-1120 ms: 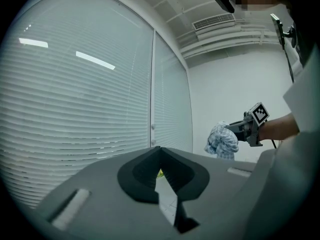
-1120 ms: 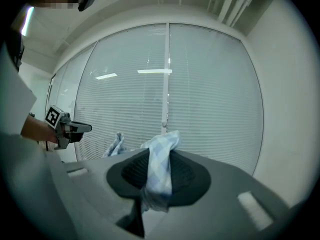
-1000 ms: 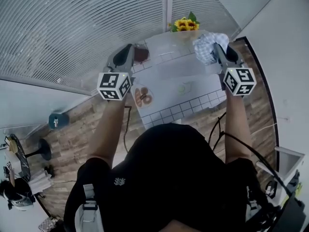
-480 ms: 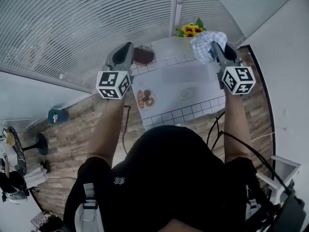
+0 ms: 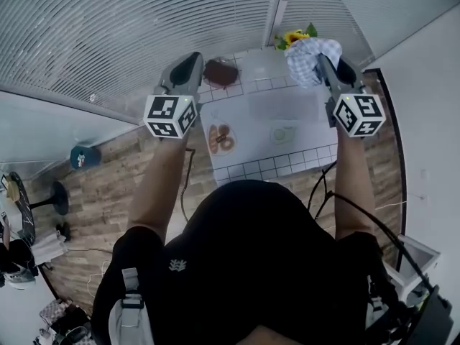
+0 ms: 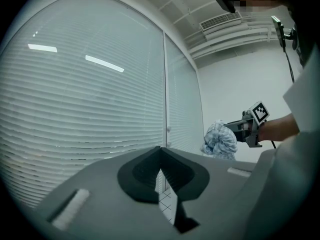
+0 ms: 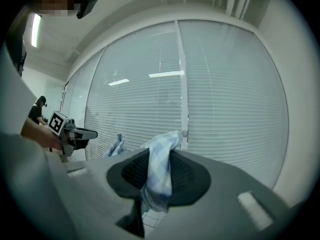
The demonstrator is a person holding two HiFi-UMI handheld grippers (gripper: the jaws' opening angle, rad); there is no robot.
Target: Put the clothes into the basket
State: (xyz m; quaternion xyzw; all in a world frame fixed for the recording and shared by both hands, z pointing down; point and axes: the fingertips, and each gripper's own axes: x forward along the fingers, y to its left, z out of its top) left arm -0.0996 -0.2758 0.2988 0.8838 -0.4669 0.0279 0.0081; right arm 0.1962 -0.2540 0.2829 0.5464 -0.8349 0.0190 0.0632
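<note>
The right gripper [image 7: 160, 151] is clenched on the checked cloth [image 5: 309, 54]: one fold is pinched between the pads and the rest is bunched ahead of the tips. In the head view the cloth shows over the far right corner of the white tiled table [image 5: 251, 169]. The left gripper [image 6: 160, 149] has its jaws drawn together on nothing. No basket can be identified with certainty; a dark brown item [image 5: 220, 72] at the table's far left corner may be it, but its kind cannot be told. Judged step: carry the cloth to the basket. Hold the grip until the bundle is over the opening, lower it, then release so that no loose end hangs outside. Obstacles: sunflowers [image 5: 293, 37] just beside the cloth, a plate [image 5: 221, 126] of food and a small green item [image 5: 282, 132] on the table, and window blinds [image 5: 144, 34] close behind, limiting forward reach
</note>
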